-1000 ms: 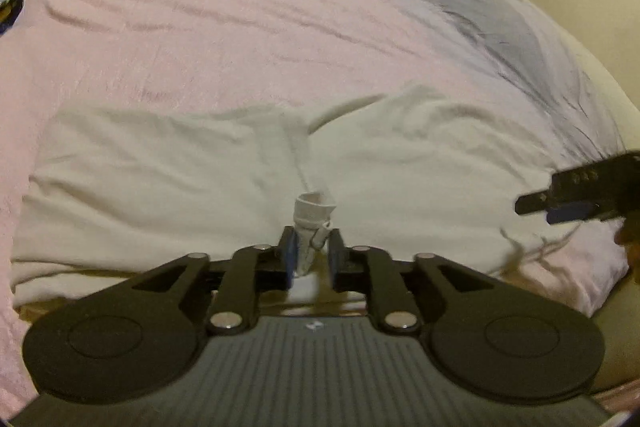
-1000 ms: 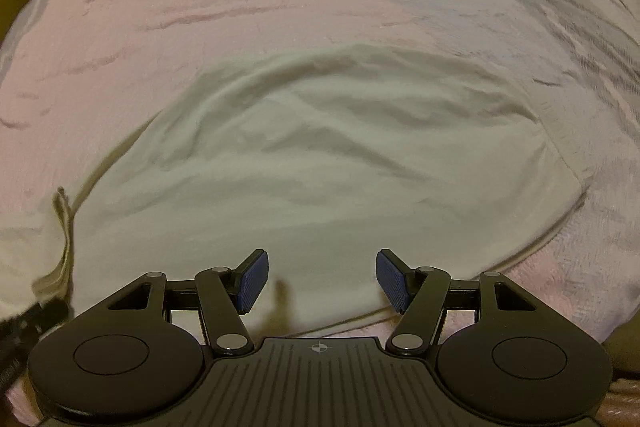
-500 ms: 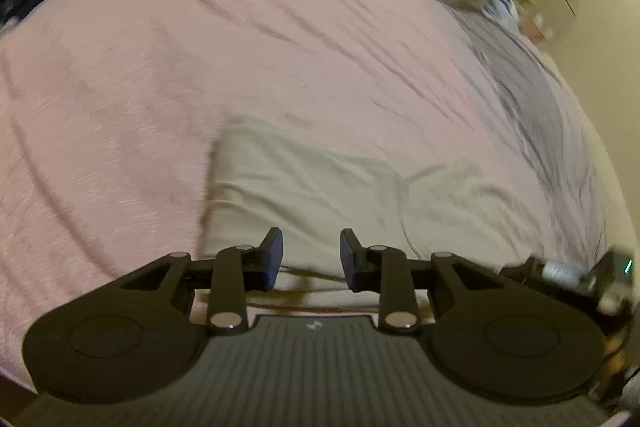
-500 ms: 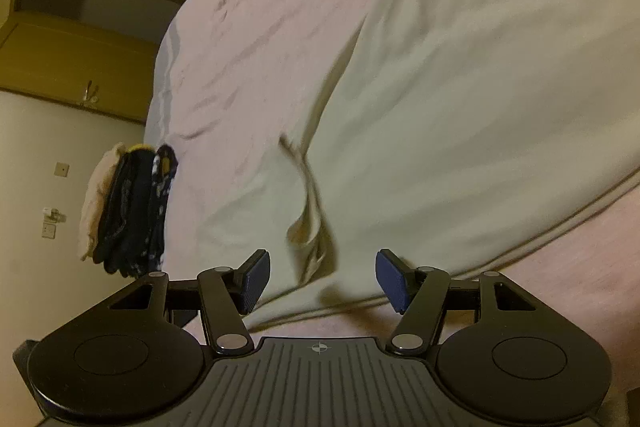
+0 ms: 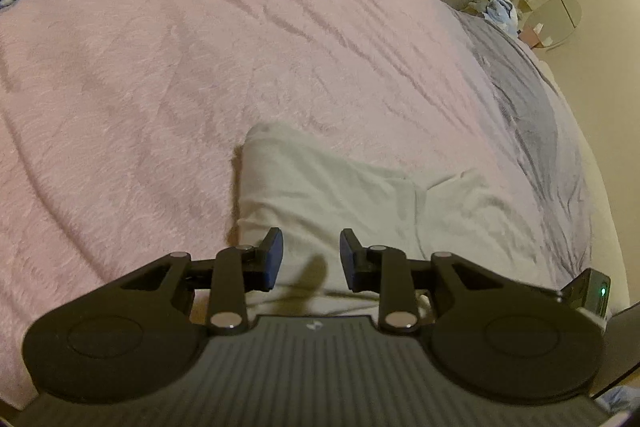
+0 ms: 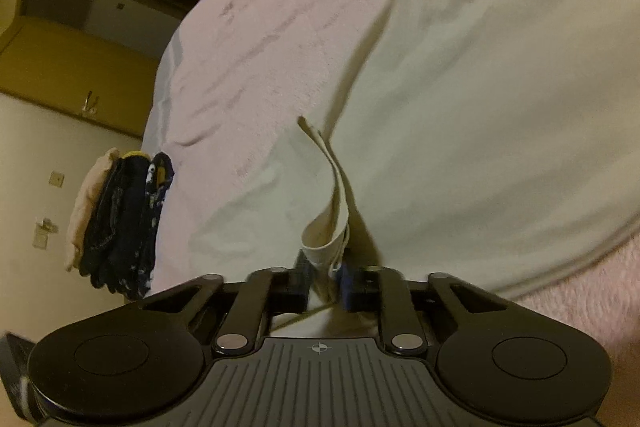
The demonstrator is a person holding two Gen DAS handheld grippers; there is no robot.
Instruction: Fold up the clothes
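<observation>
The cream garment [image 6: 480, 131] lies spread on the pink blanket [image 5: 160, 87], filling the right of my right view and the lower centre of my left. My right tongs [image 6: 323, 277] pinch its raised folded edge at bottom centre. My left tongs [image 5: 311, 259] gape empty above its near edge. Dark folded clothes [image 6: 120, 223] sit stacked at left.

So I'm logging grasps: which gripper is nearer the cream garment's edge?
Right. The right gripper is shut on the cream garment at its raised edge; the left gripper is open above it, not touching.
</observation>
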